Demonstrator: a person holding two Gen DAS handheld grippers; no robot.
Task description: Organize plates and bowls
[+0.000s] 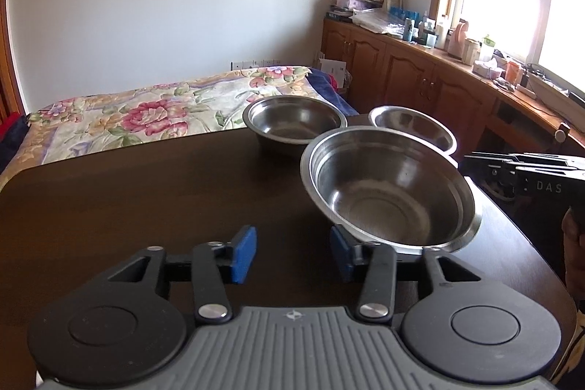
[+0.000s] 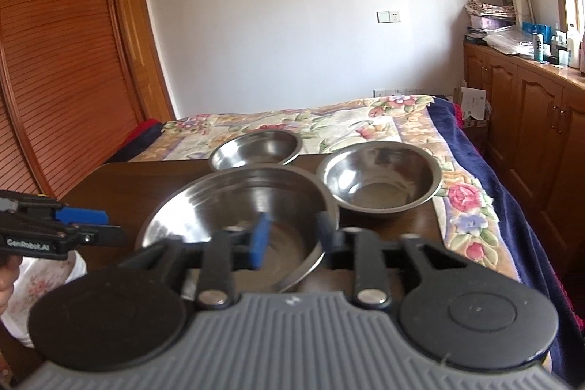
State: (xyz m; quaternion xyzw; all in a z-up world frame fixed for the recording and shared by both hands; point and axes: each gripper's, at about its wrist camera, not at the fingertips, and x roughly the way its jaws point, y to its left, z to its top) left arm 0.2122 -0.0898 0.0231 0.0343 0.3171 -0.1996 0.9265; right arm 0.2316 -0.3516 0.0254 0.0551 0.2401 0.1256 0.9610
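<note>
The largest steel bowl (image 2: 237,225) is tilted, lifted at its near edge, over the dark tabletop (image 1: 146,192). The right hand-held gripper (image 2: 292,236) has its rim between the two blue pads: one pad (image 2: 260,240) sits inside the bowl, the other outside its wall, the jaws narrowed onto the rim. Behind it two smaller steel bowls stand upright on the tabletop near its far edge, the far left bowl (image 2: 256,148) and the far right bowl (image 2: 380,180), close beside each other. The left hand-held gripper (image 1: 292,254) hovers low over bare tabletop left of the big bowl, its jaws wide apart and holding nothing. Beyond the tabletop lies a bed (image 2: 329,119) with a flowered cover
</note>
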